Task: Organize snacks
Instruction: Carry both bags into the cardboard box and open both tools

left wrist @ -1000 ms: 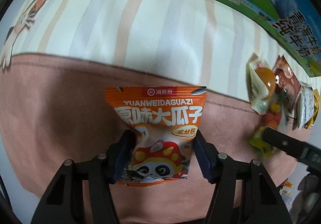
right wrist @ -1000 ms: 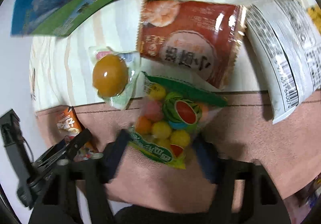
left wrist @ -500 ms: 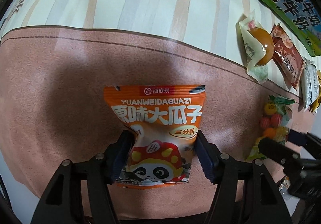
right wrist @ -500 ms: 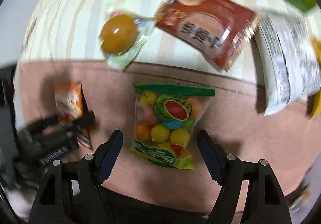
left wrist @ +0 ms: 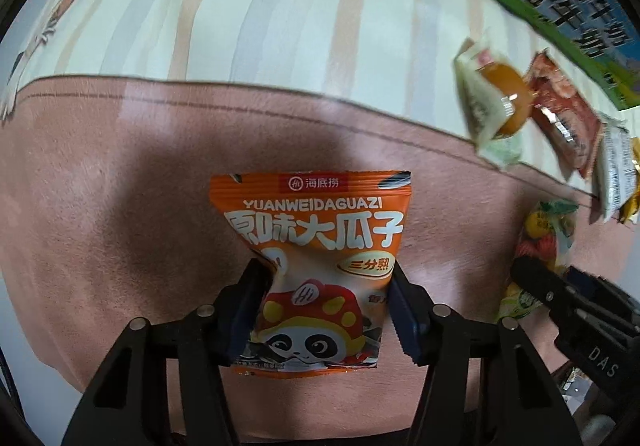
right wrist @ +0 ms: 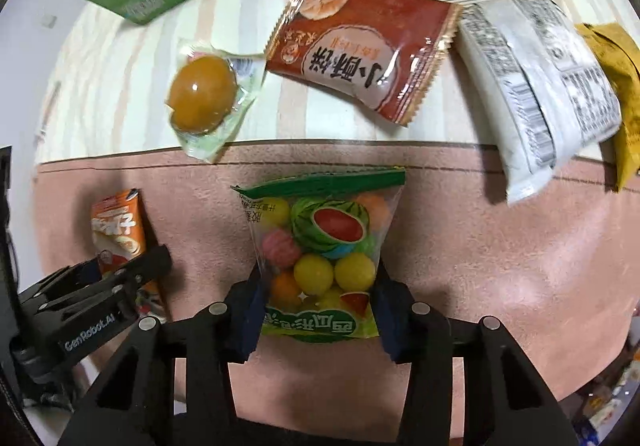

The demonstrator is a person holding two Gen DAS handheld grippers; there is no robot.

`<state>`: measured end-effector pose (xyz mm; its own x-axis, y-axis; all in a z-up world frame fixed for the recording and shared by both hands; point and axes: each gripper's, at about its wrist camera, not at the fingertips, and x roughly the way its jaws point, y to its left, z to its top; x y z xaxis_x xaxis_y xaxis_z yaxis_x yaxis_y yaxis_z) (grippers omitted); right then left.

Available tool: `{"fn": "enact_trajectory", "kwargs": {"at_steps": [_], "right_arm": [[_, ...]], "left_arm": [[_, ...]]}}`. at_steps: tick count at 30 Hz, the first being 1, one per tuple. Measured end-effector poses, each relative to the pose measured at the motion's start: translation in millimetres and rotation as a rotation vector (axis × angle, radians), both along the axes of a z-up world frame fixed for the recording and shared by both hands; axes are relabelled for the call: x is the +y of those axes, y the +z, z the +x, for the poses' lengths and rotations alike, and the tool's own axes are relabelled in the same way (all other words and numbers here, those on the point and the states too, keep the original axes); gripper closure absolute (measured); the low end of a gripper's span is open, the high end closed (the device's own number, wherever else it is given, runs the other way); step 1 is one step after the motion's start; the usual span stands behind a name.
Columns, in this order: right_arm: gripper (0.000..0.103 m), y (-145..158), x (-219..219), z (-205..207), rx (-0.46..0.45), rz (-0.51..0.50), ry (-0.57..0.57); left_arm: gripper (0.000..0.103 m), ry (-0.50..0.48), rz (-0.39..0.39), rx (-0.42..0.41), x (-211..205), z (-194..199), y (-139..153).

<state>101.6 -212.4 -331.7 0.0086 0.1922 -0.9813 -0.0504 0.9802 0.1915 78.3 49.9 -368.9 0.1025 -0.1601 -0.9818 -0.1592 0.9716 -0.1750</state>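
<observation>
The seed bag (left wrist: 316,266) is pinched by the left gripper (left wrist: 324,298), long side toward 12 o'clock. The candy bag (right wrist: 320,262) is pinched by the right gripper (right wrist: 318,302). The other snacks (right wrist: 360,58) are seen at 12 o'clock, nearer the right gripper.

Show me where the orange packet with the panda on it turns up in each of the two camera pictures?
Left wrist view: the orange panda packet sits centre, low, pinched between that gripper's fingers.
Right wrist view: the same packet is small at the left edge, on the pink cloth, held by the other gripper.
Shared landmark: the yellow jelly cup on the striped cloth.
</observation>
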Motion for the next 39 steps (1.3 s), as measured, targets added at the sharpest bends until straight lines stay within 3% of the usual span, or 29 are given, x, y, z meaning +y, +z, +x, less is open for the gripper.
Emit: {"fn": "enact_trajectory", "kwargs": {"at_steps": [6, 12, 16, 18, 21, 28, 37, 39], "right_arm": [[0.054, 53.7, -43.4, 9.1, -0.013, 0.120, -0.032], [0.054, 138.3, -100.2, 34.1, -0.121, 0.231, -0.042], [0.054, 203.8, -109.6, 68.8, -0.241, 0.261, -0.037], [0.054, 234.1, -117.5, 100.9, -0.304, 0.239, -0.035], [0.054, 252.0, -111.0, 146.1, -0.370, 0.160, -0.037], [0.054, 248.2, -109.0, 230.2, -0.322, 0.026, -0.047], [0.054, 180.5, -101.6, 283.7, -0.232, -0.030, -0.046], [0.040, 153.7, -94.7, 298.7, -0.186, -0.033, -0.059]], "left_arm": [[0.047, -0.019, -0.071, -0.081, -16.4, 8.6, 42.9], [0.047, -0.080, -0.157, -0.230, -44.9, 39.8, 127.7], [0.047, -0.143, -0.188, -0.319, -62.0, 86.8, 190.8], [0.047, -0.176, -0.167, -0.353, -74.4, 118.2, 214.9], [0.047, -0.207, -0.149, -0.359, -88.5, 171.9, 234.1], [0.047, -0.245, -0.207, -0.196, -129.5, 297.5, 219.1], [0.046, -0.296, -0.148, -0.074, -161.7, 360.2, 182.5], [0.045, -0.285, -0.148, -0.047, -165.2, 367.0, 176.5]]}}
